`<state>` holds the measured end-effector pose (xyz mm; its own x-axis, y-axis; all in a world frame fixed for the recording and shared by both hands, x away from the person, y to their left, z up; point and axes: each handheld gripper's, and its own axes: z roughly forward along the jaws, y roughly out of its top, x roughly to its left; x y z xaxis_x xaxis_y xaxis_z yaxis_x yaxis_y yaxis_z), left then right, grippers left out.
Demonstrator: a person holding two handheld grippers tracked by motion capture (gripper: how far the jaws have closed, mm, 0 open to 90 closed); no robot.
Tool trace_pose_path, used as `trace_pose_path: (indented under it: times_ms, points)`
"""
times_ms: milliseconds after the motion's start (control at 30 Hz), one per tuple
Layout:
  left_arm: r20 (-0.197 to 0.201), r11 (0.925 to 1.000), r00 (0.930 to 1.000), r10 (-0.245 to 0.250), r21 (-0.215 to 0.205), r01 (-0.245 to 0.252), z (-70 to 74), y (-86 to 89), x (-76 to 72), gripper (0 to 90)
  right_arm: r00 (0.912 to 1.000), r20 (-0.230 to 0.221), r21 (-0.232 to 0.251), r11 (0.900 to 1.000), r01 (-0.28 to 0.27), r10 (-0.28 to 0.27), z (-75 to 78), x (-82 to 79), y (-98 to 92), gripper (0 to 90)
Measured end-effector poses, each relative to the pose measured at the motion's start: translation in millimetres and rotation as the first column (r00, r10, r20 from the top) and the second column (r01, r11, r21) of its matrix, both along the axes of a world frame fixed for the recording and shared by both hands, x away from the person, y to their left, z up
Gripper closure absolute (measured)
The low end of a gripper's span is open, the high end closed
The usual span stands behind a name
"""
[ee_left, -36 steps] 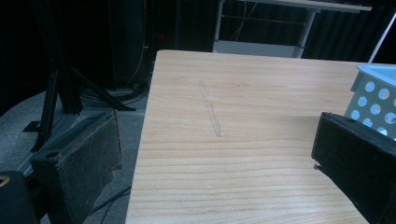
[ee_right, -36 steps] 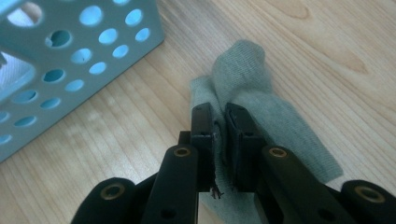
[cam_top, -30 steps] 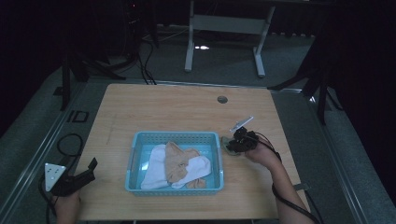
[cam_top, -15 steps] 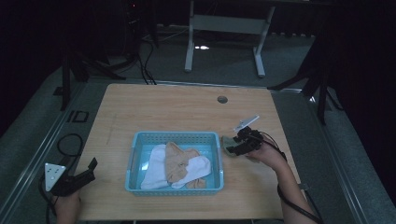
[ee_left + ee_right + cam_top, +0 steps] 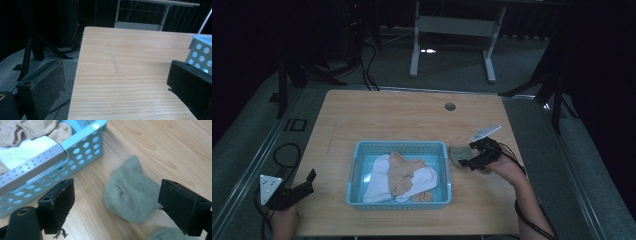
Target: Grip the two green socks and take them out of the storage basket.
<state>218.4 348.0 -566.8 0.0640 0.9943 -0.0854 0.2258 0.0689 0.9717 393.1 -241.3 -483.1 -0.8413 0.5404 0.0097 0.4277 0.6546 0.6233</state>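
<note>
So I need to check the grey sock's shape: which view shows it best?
The right gripper view: the grey sock lies close and crumpled on the table beside the basket. The high view shows it small.

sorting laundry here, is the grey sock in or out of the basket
Out. The grey sock lies on the table beside the blue basket.

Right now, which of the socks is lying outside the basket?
The grey-green sock, flat on the table just right of the blue basket. The tan sock and white sock lie inside it.
</note>
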Motion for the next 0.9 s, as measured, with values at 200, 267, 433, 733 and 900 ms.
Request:
trace_pose_path:
  times_ms: [200,267,433,733,900]
  points:
    - [0.000,1.0000,1.0000,0.001,-0.001,-0.001,0.0,0.1,0.0,1.5,0.9981,0.033,0.023,0.998,0.051,-0.052,4.0,-4.8,-18.1,13.9]
    - [0.000,1.0000,1.0000,0.001,-0.001,-0.001,0.0,0.2,0.0,1.5,0.9967,0.043,0.028,0.997,0.068,-0.069,5.5,-7.1,-25.0,13.9]
    - [-0.002,1.0000,1.0000,0.000,-0.001,0.000,0.0,0.1,0.1,1.5,0.9925,0.054,0.045,0.993,0.107,-0.109,6.3,-11.3,-39.6,13.9]
    - [-0.002,1.0000,1.0000,0.001,-0.001,-0.001,0.1,0.3,0.1,1.5,0.9751,0.080,0.117,0.973,0.197,-0.207,-2.4,-24.0,-72.0,14.1]
    - [-0.004,1.0000,1.0000,0.002,-0.001,-0.002,0.1,0.0,0.4,1.5,0.9651,0.077,0.144,0.961,0.238,-0.250,-13.9,-30.6,-86.7,14.0]
